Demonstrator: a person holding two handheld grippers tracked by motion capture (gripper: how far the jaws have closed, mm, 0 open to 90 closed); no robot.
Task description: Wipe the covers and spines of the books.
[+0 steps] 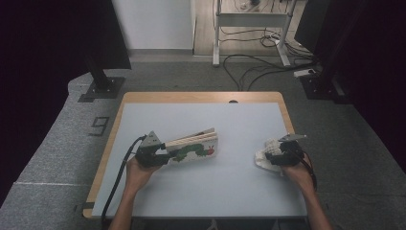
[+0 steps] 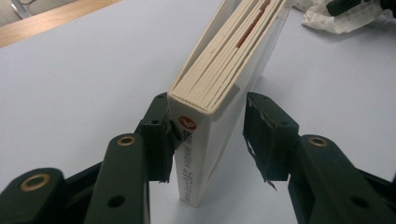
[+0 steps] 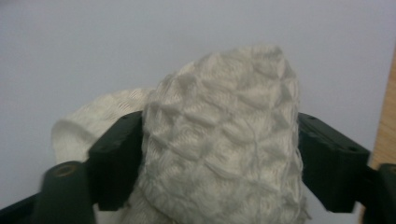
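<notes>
Left tool, held in the person's left hand, grasps a board book at its spine end; in the left gripper view the book stands on edge between the two black jaws. One pad presses the spine, while a narrow gap shows between the other pad and the cover, so the grip looks loose on that side. The book's thick pages fan slightly at the top, and its cover, with a green caterpillar, faces the near edge of the worktop. The book rests left of the worktop's centre, nearer the left edge than the right.

Right tool, held in the person's right hand, sits close to the right edge of the worktop, about level with the book. A crumpled white cloth with a quilted, textured weave lies bunched there. In the right gripper view the cloth bulges up between the jaws, both of which touch its sides: the right tool is clenched on the cloth. Book and cloth lie well apart, with bare pale-blue surface between them.
</notes>
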